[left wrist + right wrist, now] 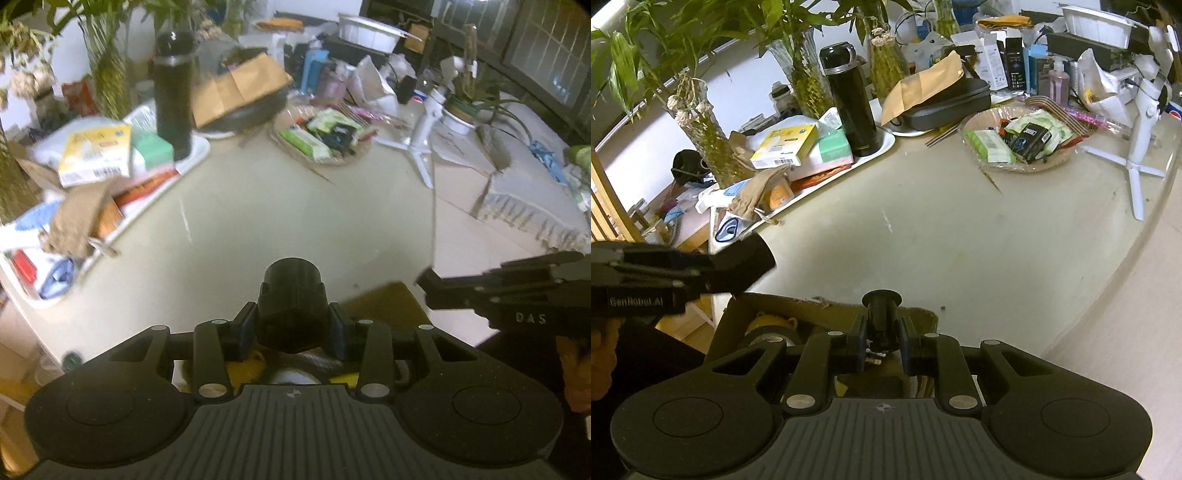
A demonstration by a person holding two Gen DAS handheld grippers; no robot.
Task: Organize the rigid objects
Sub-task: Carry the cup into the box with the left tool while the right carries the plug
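Note:
My left gripper [291,325] is shut on a thick black cylindrical part [291,295] and holds it above an open cardboard box [388,306]. My right gripper [882,343] is shut on a thinner black part with a flanged top [881,314], above the same box [798,306]. The box holds a yellow toy [768,320] and a roll of black tape [768,336]. Each gripper shows from the side in the other's view: the right one [517,295], the left one [683,269].
A beige round table [960,229] carries a white tray [882,147] with boxes and a black flask [851,99], a woven basket [1019,140] of packets, a white tripod [1137,147] and vases of plants [701,122]. Clutter lines the far edge.

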